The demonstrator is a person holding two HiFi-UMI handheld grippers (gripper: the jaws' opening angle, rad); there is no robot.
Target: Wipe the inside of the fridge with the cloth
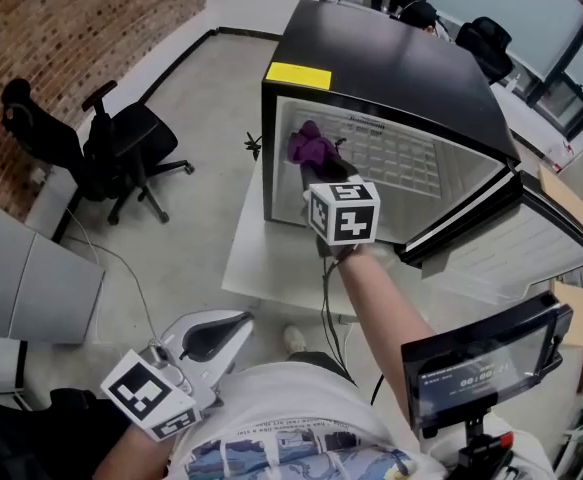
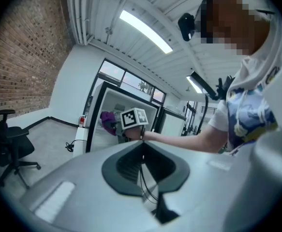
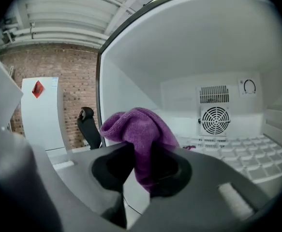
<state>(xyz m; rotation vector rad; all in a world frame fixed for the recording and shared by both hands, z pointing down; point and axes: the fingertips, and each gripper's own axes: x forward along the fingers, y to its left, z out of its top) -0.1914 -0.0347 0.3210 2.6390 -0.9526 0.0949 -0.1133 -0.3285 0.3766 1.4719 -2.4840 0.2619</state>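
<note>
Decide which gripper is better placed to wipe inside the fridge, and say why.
Right. The right gripper is shut on the cloth, right at the open fridge. The left gripper is shut, empty, and low beside the person, away from the fridge.

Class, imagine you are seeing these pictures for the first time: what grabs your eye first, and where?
A bright purple cloth, pinched in the right tool, is held at the mouth of the open black fridge with its white interior. The left tool hangs shut and empty near the person's waist.
</note>
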